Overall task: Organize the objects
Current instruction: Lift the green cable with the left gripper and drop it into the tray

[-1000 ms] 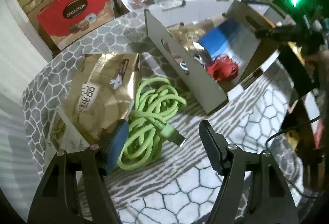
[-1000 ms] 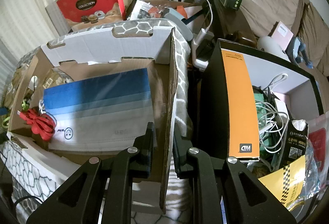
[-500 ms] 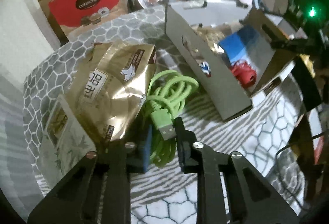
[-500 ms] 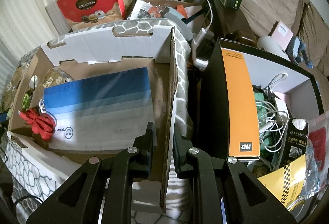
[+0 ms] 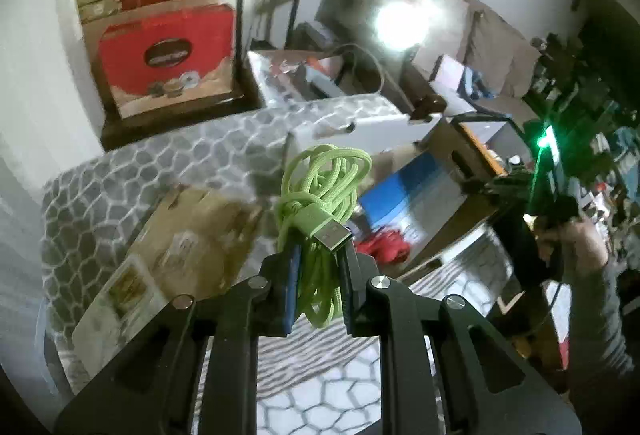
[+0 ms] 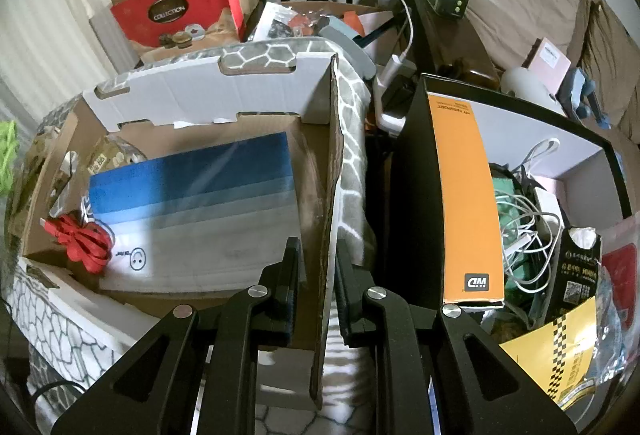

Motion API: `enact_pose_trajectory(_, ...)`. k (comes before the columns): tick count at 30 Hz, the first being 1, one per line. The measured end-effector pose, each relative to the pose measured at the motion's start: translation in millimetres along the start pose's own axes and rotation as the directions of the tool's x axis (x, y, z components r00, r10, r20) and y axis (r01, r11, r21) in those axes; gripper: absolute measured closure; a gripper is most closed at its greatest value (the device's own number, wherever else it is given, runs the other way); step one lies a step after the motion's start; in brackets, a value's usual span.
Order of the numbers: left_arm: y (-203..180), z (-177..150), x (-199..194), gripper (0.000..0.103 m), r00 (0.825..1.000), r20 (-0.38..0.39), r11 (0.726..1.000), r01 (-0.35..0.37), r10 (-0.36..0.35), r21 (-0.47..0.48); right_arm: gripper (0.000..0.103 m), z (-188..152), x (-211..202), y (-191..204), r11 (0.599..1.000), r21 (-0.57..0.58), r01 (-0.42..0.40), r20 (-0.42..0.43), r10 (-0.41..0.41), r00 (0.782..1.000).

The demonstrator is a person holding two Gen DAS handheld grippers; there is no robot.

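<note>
A coiled green USB cable [image 5: 320, 211] hangs above the hexagon-patterned table [image 5: 132, 179], and my left gripper [image 5: 318, 275] is shut on its lower loops. The cable's metal plug [image 5: 332, 237] sticks out to the right. The open cardboard box [image 6: 256, 103] lies to the right, holding a blue-and-grey packet [image 6: 200, 203] and a red cable [image 6: 80, 239]. My right gripper [image 6: 318, 275] is shut on the box's right side wall [image 6: 330, 171]. At the left edge of the right wrist view a bit of the green cable [image 6: 8, 155] shows.
A gold snack bag [image 5: 196, 235] and a small pale packet [image 5: 120, 295] lie on the table under the left gripper. A black bin [image 6: 416, 187] with an orange box [image 6: 464, 195] and white wires stands right of the cardboard box. Red gift boxes [image 5: 168, 55] are stacked behind.
My left gripper closed on the green cable and lifted it off the table, tilting up toward the room. The right gripper has stayed on the box wall.
</note>
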State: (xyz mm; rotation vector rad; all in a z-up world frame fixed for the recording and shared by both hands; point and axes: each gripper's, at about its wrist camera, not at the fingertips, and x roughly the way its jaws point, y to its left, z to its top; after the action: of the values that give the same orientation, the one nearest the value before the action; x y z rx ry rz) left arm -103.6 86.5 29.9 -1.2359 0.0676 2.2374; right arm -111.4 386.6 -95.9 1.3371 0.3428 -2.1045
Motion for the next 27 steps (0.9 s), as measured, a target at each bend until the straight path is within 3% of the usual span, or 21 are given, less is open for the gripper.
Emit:
enact_pose_trajectory(13, -78.3, 45.4, 86.7, 0.087, 0.988, -0.145, 0.993, 0.071, -0.057, 0.093, 0.087, 0.1, -1.1, 0.0, 1.0, -0.003, -0.002, -0.001, 0.002, 1.0)
enact_pose_trajectory(21, -104.7, 60.5, 128.9, 0.086, 0.983, -0.185, 0.995, 0.039, -0.02, 0.097, 0.087, -2.4, -1.1, 0.2, 1.0, 0.001, -0.006, -0.003, 0.006, 1.0)
enact_pose_trajectory(24, -101.0, 63.2, 140.7, 0.084, 0.98, -0.199, 0.997, -0.002, 0.017, 0.075, 0.087, -2.4, -1.1, -0.2, 1.0, 0.0, -0.006, -0.002, 0.006, 1.0)
enact_pose_trajectory(27, -93.6, 63.1, 142.2, 0.069, 0.978, -0.209, 0.999, -0.003, 0.014, 0.053, 0.087, -3.0, -1.6, -0.6, 1.0, 0.001, -0.009, 0.0, 0.009, 1.0)
